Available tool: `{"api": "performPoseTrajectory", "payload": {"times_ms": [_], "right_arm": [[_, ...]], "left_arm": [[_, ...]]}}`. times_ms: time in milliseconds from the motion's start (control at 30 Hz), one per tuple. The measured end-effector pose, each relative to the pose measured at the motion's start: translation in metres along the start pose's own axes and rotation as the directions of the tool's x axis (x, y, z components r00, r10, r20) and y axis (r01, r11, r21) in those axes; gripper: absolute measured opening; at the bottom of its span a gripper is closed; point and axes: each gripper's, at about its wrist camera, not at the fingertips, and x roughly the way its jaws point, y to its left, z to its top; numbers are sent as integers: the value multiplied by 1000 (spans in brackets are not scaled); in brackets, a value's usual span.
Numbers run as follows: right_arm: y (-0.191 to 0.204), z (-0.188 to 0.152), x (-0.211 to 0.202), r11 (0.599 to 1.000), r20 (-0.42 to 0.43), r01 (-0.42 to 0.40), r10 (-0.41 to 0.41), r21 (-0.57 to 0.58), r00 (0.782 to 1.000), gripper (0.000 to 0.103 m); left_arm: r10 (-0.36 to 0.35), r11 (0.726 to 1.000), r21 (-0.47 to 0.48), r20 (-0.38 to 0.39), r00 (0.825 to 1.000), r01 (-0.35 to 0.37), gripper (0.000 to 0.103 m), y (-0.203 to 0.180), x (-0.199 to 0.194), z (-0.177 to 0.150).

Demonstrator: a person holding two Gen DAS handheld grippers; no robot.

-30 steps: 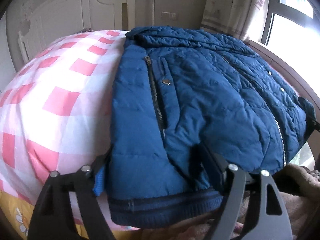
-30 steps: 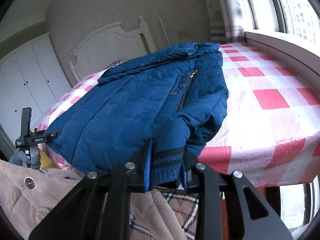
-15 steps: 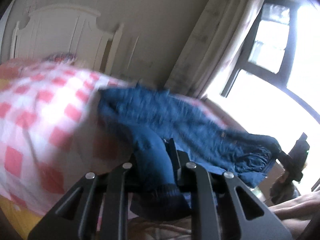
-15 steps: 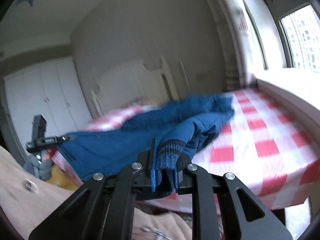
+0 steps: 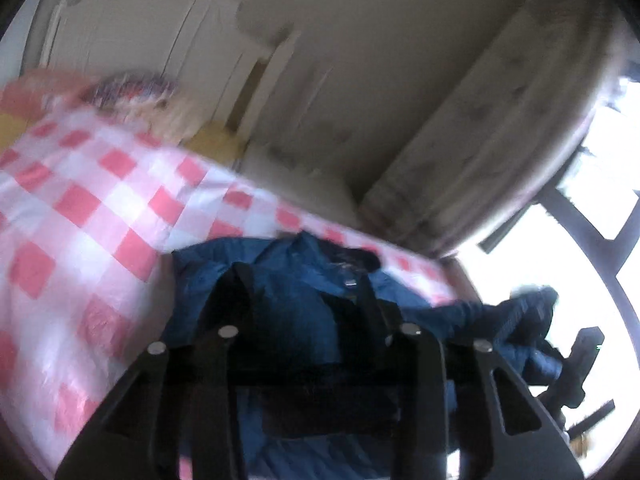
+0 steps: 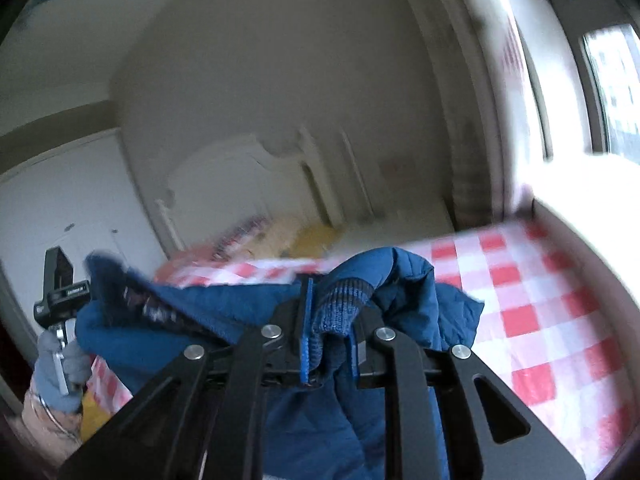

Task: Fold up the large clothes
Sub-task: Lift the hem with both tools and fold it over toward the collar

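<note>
Right wrist view: right hand-held gripper (image 6: pixel 328 332) clamped on ribbed hem cuff (image 6: pixel 340 304) of blue quilted jacket (image 6: pixel 248 308). Left wrist view: left hand-held gripper (image 5: pixel 304 312) holding dark fabric of same jacket (image 5: pixel 296 280), exact pinch point lost in shadow and blur. A second ago lay flat on checked bed (image 6: pixel 540 304) with both hem corners pinned low; now lifted, hem raised clear of near edge, body sagging between both grips, collar end draped toward far side. Headboard (image 6: pixel 248 184) far, window (image 6: pixel 612 88) right. Likely means first fold under way: hem carried toward collar. Heavy blur, so moving fast; slip risk at left grip.
</note>
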Motion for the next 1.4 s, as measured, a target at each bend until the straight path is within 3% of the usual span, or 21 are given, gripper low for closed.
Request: {"api": "performPoseTrajectory", "payload": {"times_ms": [133,167,200,233,267,300,367,500,600,667,733,767,800,833,867,933,1000,1100,1200,1300,1400], "right_arm": [[-45,4,76,984,-151,41,-15,171,988,29],[-55,6,90,979,-170,34,1,203,985,35],[-61,6,95,974,-171,25,13,223,985,55],[-71,8,99,966,-152,0,40,257,988,86],[-81,11,100,956,-111,-38,74,291,991,99],[-89,14,100,950,-86,-59,89,308,992,99],[-105,24,101,952,-77,-20,46,305,996,99],[-108,20,123,987,-235,92,-60,129,970,99],[-100,3,144,994,-346,107,-99,2,933,99],[-95,-4,156,993,-379,104,-117,-54,918,99],[-86,-7,165,990,-396,94,-129,-107,909,99],[-81,-7,169,987,-398,88,-135,-134,908,95],[-76,-8,170,982,-391,86,-146,-165,909,91],[-72,-9,168,977,-375,84,-154,-197,914,65],[-70,-9,167,970,-352,95,-171,-222,920,33],[-55,-5,141,952,-242,119,-191,-282,951,21],[-41,5,114,948,-177,112,-170,-297,969,17],[-19,34,85,942,-99,122,-160,-314,982,17],[-14,70,92,948,-67,156,-181,-276,981,17],[-24,87,136,954,-112,224,-250,-199,962,17],[-38,77,176,953,-178,265,-288,-146,941,17]], "left_arm": [[39,994,-95,-99,994,-48,62,36,75,14],[49,990,-130,-100,994,-62,74,48,88,18],[84,983,-156,-72,994,-94,80,60,94,25],[97,980,-172,-48,994,-104,82,70,96,31],[94,978,-185,-35,995,-99,84,80,94,33],[87,975,-203,-25,996,-90,84,91,93,40],[42,980,-194,-25,999,-46,84,103,94,49],[-26,1000,3,-125,992,27,87,88,109,51],[-23,993,111,-217,976,48,87,73,128,37],[-6,987,154,-277,961,51,87,65,148,28],[38,977,210,-287,957,24,87,57,158,17],[82,967,256,-261,962,-13,78,51,161,12],[125,959,277,-233,964,-57,37,50,162,9],[174,953,280,-202,964,-113,16,52,160,8],[172,960,250,-180,968,-124,11,55,154,9],[92,977,200,-84,992,-74,9,56,120,15],[32,982,189,-31,999,-26,9,51,86,26],[20,978,209,18,1000,-23,9,31,61,56],[93,974,204,19,995,-95,9,14,79,90],[190,969,165,-31,981,-183,9,14,122,109],[296,946,162,-84,951,-280,9,22,167,101]]}}
